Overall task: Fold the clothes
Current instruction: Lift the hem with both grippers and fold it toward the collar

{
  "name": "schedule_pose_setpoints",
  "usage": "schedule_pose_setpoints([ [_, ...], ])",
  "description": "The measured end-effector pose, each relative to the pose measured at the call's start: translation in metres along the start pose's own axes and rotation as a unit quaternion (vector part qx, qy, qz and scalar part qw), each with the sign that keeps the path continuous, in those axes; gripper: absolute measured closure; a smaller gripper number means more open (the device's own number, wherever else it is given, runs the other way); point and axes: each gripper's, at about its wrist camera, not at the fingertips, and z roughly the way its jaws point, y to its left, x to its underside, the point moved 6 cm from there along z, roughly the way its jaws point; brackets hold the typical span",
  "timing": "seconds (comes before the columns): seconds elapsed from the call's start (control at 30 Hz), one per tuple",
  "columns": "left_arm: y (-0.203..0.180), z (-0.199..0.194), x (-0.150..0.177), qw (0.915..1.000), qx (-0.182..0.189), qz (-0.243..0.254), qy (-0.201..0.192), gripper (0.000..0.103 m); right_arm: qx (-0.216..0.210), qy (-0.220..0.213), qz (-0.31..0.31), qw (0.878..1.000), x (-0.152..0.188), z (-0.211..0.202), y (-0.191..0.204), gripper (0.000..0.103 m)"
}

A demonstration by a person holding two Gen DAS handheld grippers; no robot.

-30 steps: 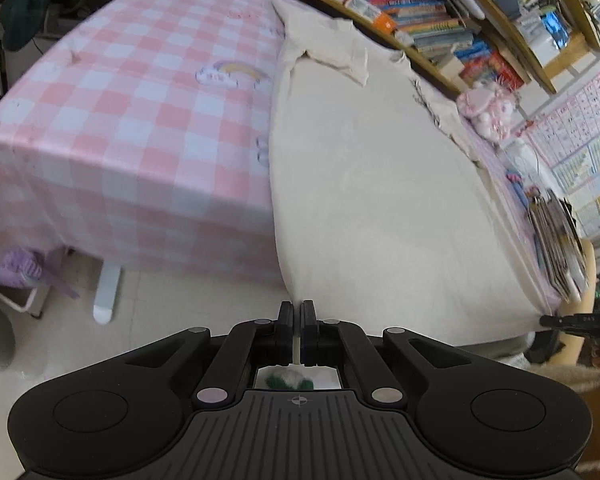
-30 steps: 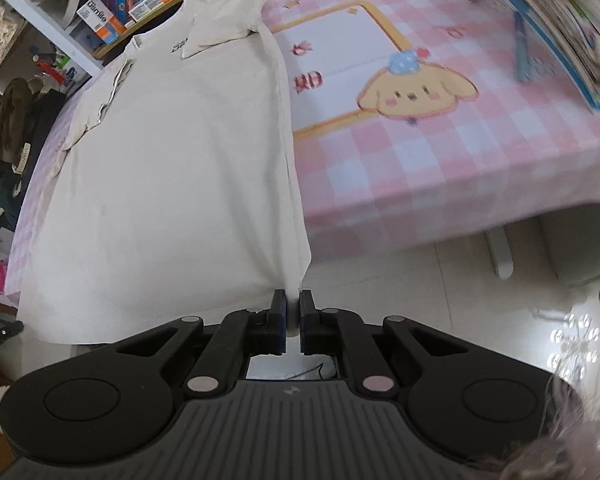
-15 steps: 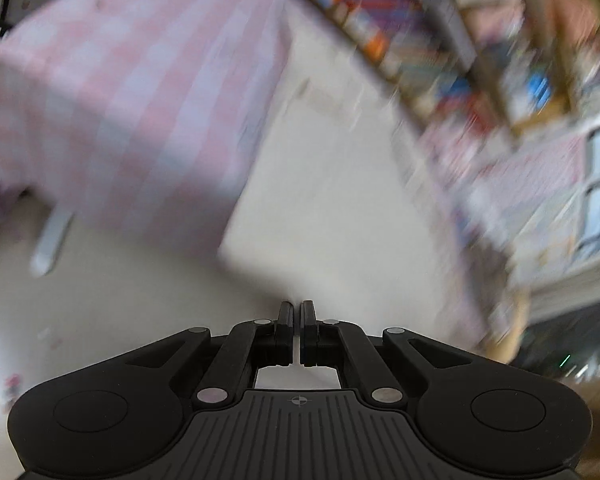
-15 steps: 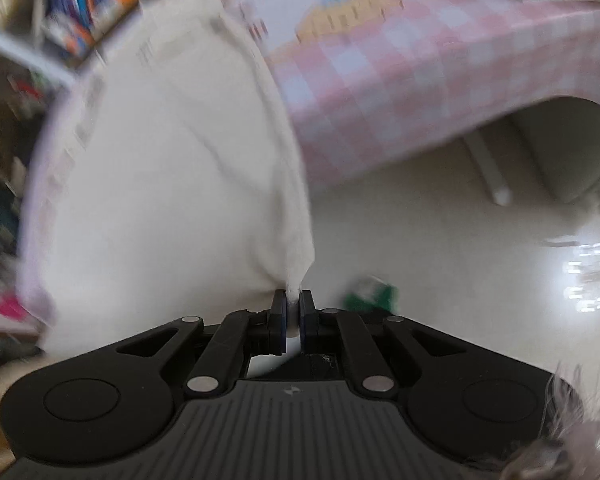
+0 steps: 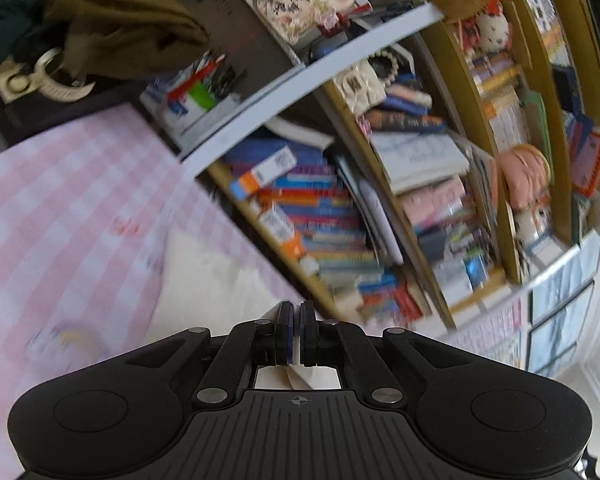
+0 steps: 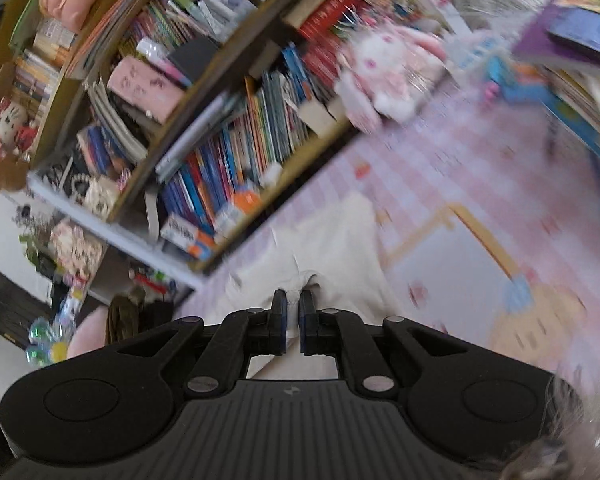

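Holding the cream polo shirt by its bottom edge, we have one corner in each gripper. Our left gripper has its fingers pressed together on a thin fold of the cream cloth, and a bit of that cloth shows in the gap behind them. Our right gripper is pinching the other corner the same way, with the cloth bunched up just in front of its fingers. The rest of the shirt lies on the table, which has a pink and white checked cloth on it. In the right wrist view the shirt runs from our fingers toward the far edge of the table, and a yellow cartoon dog picture is printed on the cloth beside it. A big bookshelf packed with colourful books stands right behind the table. A pink and white plush bunny sits near the shelf at the far side of the table. A stack of picture books lies on the right end of the table. Both views are blurry.
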Motion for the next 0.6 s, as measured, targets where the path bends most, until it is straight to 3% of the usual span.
schedule_pose_setpoints([
  [0.23,-0.003,0.050,-0.030,0.9983,-0.052,-0.008,-0.027,0.102,-0.016,0.008,0.011,1.000,-0.059,0.090,-0.003,0.098],
  [0.47,0.012,0.095,-0.035,0.9917,-0.116,-0.033,-0.046,0.102,-0.003,0.056,0.006,0.998,-0.082,0.166,-0.024,0.097],
  [0.6,0.019,0.113,-0.035,0.9884,-0.133,-0.046,-0.055,0.102,0.002,0.079,0.007,0.997,-0.089,0.204,-0.036,0.098],
])
